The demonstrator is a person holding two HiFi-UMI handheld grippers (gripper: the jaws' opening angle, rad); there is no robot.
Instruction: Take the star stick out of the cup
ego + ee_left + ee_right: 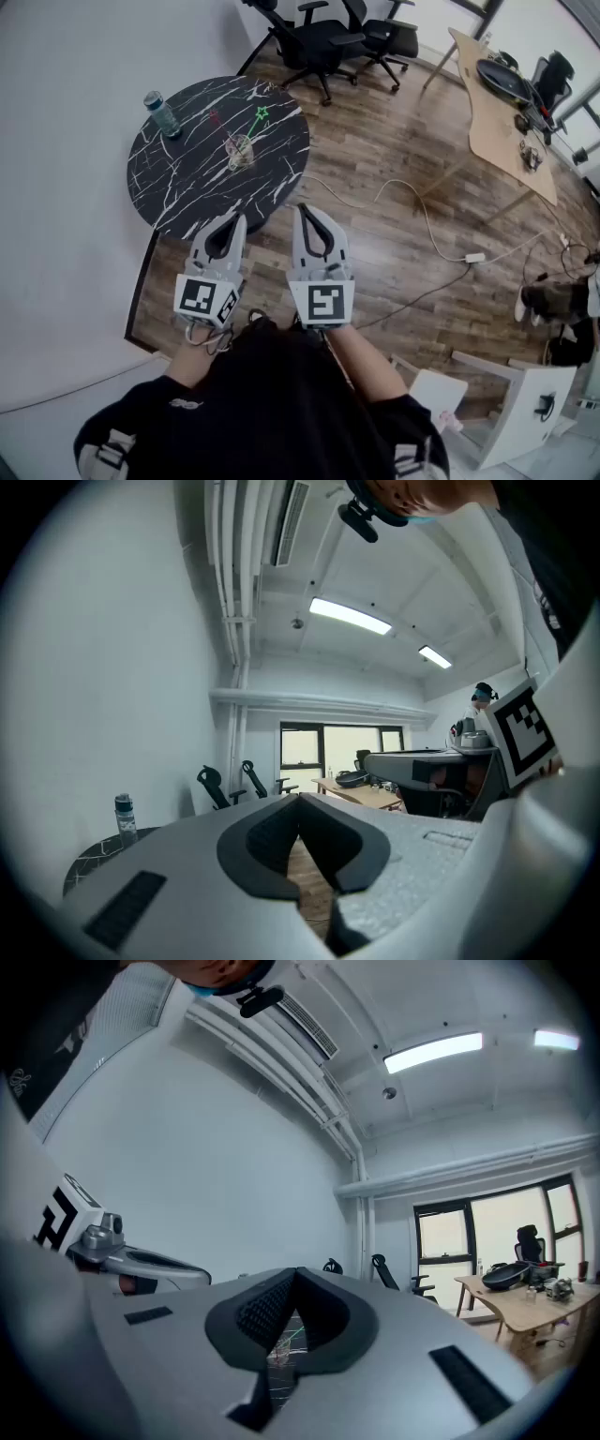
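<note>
Side by side, the left gripper (pixel 234 220) and right gripper (pixel 303 210) are hovering at the near edge of a round marble table (pixel 183 192), each with jaws pressed together on nothing. Just ahead of their tips, the green star stick (pixel 256 124) is leaning in the clear cup (pixel 241 153). A bottle (pixel 161 112) is standing farther off, ahead-left.

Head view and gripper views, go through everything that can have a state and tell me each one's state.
Left gripper: shut, jaws tip to tip, nothing between them.
Right gripper: shut, also empty.
Clear cup: upright on the round black marble table.
Green star stick: standing in the clear cup, leaning, not gripped.
Clear bottle with dark cap: upright, capped.
</note>
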